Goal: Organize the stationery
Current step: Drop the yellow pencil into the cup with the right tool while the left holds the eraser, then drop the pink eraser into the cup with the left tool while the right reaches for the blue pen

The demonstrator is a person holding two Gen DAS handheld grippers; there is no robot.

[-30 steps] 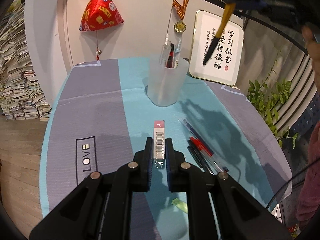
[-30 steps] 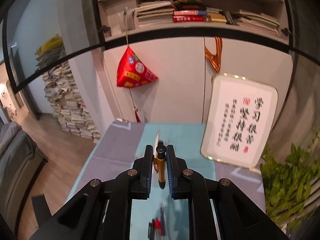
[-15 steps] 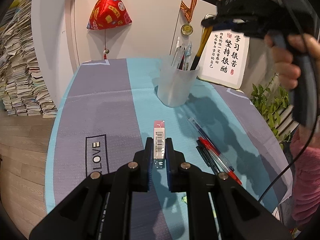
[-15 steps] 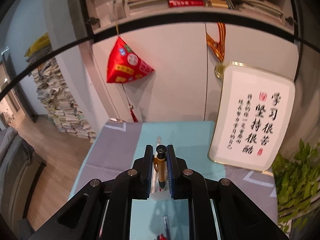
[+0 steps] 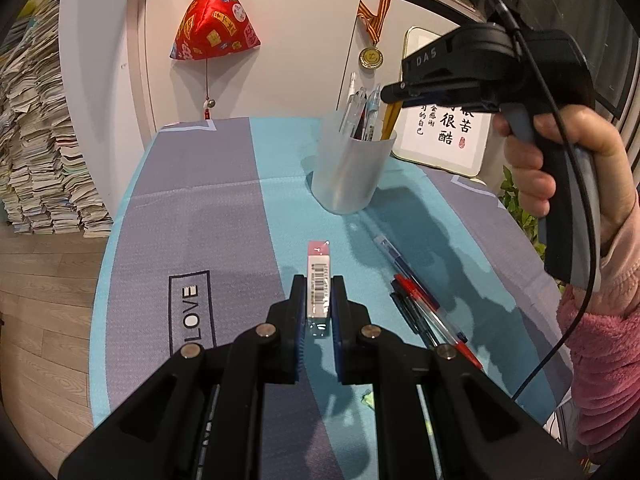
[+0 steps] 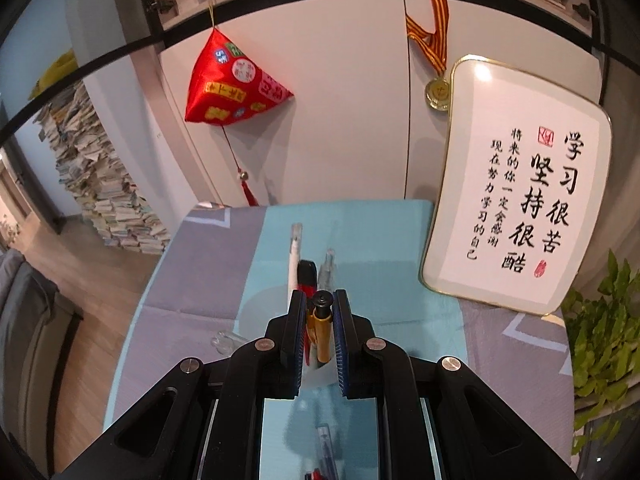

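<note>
My left gripper [image 5: 318, 300] is shut on a pink-ended eraser with a barcode sleeve [image 5: 318, 280], held low over the tablecloth. My right gripper [image 6: 319, 320] is shut on a yellow pen with a black cap [image 6: 322, 332], lowered into the translucent pen cup [image 5: 352, 172]. The cup holds several pens [image 5: 360, 114]; their tops show in the right wrist view [image 6: 306, 270]. The right gripper also shows from the side in the left wrist view [image 5: 394, 92], above the cup's right rim.
Loose blue, red and black pens [image 5: 416, 300] lie on the cloth right of the eraser. A framed calligraphy board [image 6: 516, 208] leans at the back right. A green plant [image 6: 600, 340] stands at the table's right edge. A paper stack [image 5: 44, 160] is on the floor left.
My right gripper has come down with the yellow pen, from high above into the cup. My left gripper holds the eraser as before and has shifted slightly.
</note>
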